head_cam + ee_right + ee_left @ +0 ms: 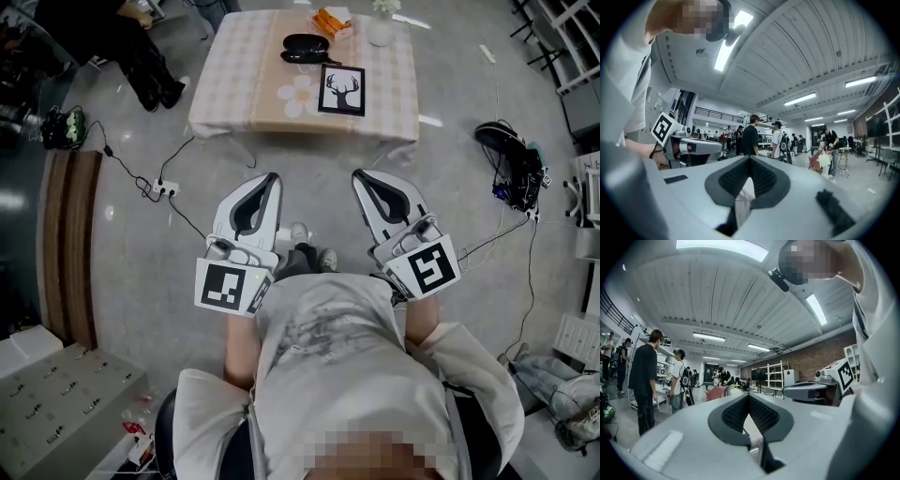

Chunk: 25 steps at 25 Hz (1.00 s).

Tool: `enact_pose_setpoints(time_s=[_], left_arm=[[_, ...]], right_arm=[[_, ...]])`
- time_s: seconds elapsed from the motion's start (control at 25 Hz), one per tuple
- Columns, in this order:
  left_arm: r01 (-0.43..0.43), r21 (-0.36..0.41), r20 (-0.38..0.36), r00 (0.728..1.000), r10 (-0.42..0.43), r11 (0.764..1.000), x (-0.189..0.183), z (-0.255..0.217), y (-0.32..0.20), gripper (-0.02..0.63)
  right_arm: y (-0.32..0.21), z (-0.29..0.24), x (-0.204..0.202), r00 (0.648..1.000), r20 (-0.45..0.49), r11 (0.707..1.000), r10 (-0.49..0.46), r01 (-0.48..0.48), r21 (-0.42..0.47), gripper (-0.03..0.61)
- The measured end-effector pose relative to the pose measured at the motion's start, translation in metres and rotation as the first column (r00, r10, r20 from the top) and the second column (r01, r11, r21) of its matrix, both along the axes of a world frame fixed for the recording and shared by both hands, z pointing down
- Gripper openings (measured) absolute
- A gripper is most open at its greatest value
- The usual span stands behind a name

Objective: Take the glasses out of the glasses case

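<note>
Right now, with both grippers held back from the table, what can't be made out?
- Black glossy glasses case: too small in the head view to tell open from closed, or what it holds.
- Orange items at the far table edge: too small to identify.
- Checked-cloth table: missing from both gripper views, which point up across the room.

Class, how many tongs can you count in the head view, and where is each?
2. The left tongs are left of centre and the right tongs right of centre. Both are shut and empty, short of the table. None appears hidden.
</note>
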State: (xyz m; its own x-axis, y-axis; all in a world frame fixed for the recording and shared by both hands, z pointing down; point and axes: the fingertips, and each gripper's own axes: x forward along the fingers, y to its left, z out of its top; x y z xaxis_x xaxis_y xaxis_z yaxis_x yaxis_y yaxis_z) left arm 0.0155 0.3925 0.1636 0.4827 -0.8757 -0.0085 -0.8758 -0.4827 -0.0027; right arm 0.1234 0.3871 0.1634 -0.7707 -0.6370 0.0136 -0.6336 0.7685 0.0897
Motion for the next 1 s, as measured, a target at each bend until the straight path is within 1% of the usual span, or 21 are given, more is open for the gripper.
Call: enact_pose_setpoints(time_s=[0.36,1.0], left_arm=[[-0.04,-0.012,-0.002,0.999,0.04,0.999,-0.005,0.008,-0.037,0.008],[-0.078,-0.024,-0.018,0.997,0.078,0.997,-0.04,0.016,-0.109,0.008]], right_arm=[[-0.034,0.009,-0.011,1.0,-0.012,0.999,0.022,-0.023,-0.023,0.017],[-0.102,0.015,-0.047,0.998,-0.05,0.998,0.045,-0.047,-0.038,0.017]])
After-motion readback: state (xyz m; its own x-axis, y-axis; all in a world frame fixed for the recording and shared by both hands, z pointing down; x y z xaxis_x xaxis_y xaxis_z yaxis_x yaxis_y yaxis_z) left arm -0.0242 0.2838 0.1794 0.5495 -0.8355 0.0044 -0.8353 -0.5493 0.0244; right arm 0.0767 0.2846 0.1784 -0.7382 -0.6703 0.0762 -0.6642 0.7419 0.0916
